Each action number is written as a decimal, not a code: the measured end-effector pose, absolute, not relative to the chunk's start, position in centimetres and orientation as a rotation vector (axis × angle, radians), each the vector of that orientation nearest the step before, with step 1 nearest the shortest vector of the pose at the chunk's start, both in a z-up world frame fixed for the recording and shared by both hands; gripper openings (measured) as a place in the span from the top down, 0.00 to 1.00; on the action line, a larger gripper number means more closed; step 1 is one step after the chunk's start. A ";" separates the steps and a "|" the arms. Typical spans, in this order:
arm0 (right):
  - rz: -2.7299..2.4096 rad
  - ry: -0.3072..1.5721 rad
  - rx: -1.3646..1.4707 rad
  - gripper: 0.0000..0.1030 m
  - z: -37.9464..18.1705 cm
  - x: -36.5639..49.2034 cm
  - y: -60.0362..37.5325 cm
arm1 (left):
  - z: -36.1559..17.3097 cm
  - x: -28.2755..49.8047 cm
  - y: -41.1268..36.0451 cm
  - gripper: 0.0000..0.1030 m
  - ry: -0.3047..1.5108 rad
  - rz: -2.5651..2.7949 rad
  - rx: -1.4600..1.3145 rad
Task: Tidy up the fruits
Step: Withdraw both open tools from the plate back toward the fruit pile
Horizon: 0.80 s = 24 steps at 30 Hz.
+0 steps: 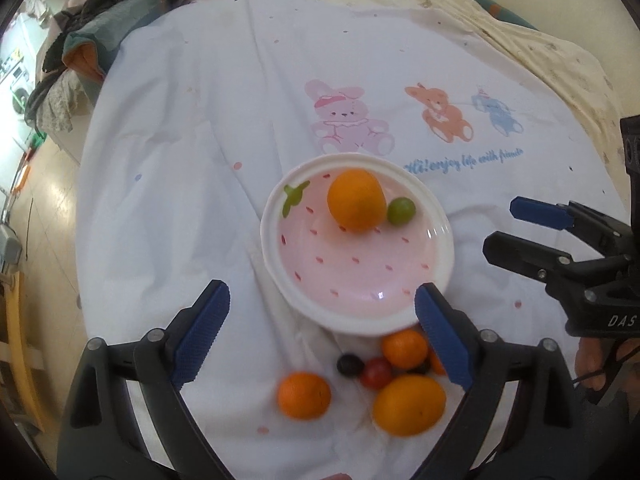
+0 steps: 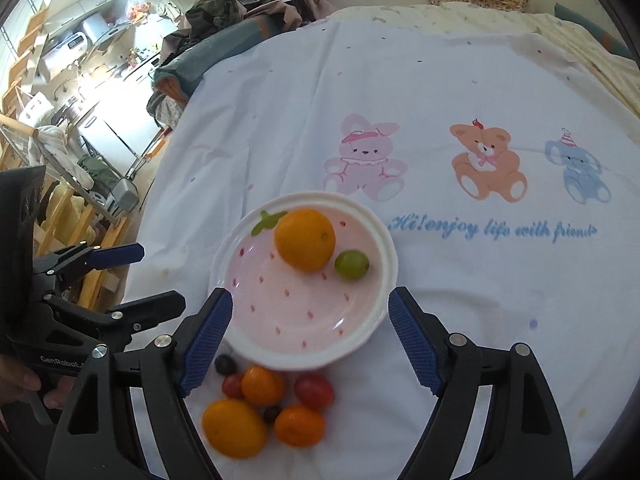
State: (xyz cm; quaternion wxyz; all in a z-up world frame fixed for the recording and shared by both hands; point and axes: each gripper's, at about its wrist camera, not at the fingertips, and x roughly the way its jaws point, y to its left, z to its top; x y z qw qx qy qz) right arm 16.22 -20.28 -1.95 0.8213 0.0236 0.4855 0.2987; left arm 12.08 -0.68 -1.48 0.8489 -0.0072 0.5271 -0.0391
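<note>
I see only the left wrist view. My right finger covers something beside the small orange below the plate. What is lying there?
Observer: A red tomato. It lies on the cloth, near the plate and beside the small orange.
Operator: How many fruits lie loose on the cloth in total?
Observer: Seven in the right wrist view: three orange fruits, two red tomatoes and two dark grapes.
Operator: Does the right hand-held gripper hold anything?
Observer: No. The right hand-held gripper is wide open and empty, over the near rim of the plate.
</note>
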 end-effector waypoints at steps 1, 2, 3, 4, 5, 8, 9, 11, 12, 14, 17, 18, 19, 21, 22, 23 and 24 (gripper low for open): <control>0.630 1.027 0.040 0.19 -1.8 15.5 -20.4 | -1.4 11.5 -0.8 0.11 1.107 -0.084 -0.001; 0.625 1.021 0.035 0.19 -1.6 15.0 -20.4 | -1.3 11.0 -0.8 0.11 1.106 -0.083 0.012; 0.622 1.018 0.036 0.18 -1.4 14.5 -20.5 | -1.4 10.5 -0.8 0.11 1.109 -0.082 0.017; 0.619 1.018 0.040 0.18 -1.3 14.0 -20.7 | -1.4 10.0 -0.6 0.11 1.116 -0.083 0.010; 0.611 1.019 0.050 0.18 -1.3 13.6 -20.9 | -1.5 9.7 -0.4 0.11 1.123 -0.083 0.003; 0.596 1.027 0.089 0.18 -1.2 12.4 -21.6 | -1.9 8.7 0.3 0.11 1.147 -0.058 0.000; 0.592 1.029 0.094 0.18 -1.2 12.0 -21.7 | -2.0 8.4 0.5 0.11 1.153 -0.050 0.003; 0.583 1.028 0.101 0.18 -1.0 11.2 -21.9 | -2.2 7.9 1.0 0.11 1.167 -0.050 -0.021; 0.578 1.027 0.104 0.18 -1.0 10.9 -22.0 | -2.2 7.7 1.1 0.11 1.171 -0.049 -0.031; 0.564 1.027 0.121 0.18 -0.9 10.0 -22.5 | -2.3 7.2 1.4 0.11 1.174 -0.033 -0.033; 0.546 1.032 0.164 0.18 -0.8 8.8 -23.2 | -2.7 6.6 1.9 0.11 1.191 -0.013 -0.045; 0.536 1.033 0.174 0.18 -0.8 8.5 -23.5 | -2.9 6.4 2.1 0.11 1.202 -0.009 -0.058; 0.524 1.034 0.184 0.18 -0.8 8.1 -23.8 | -3.2 6.4 2.3 0.11 1.211 -0.004 -0.068; 0.491 1.036 0.194 0.18 -0.8 7.5 -24.3 | -3.8 6.3 2.6 0.11 1.226 0.009 -0.085; 0.472 1.035 0.198 0.18 -0.8 7.1 -24.6 | -4.2 6.4 2.7 0.11 1.233 0.012 -0.086; 0.444 1.038 0.205 0.18 -0.9 6.8 -24.9 | -4.9 6.4 2.6 0.11 1.255 0.013 -0.081; 0.426 1.044 0.214 0.18 -1.1 6.7 -25.2 | -5.7 6.6 2.4 0.11 1.284 0.009 -0.067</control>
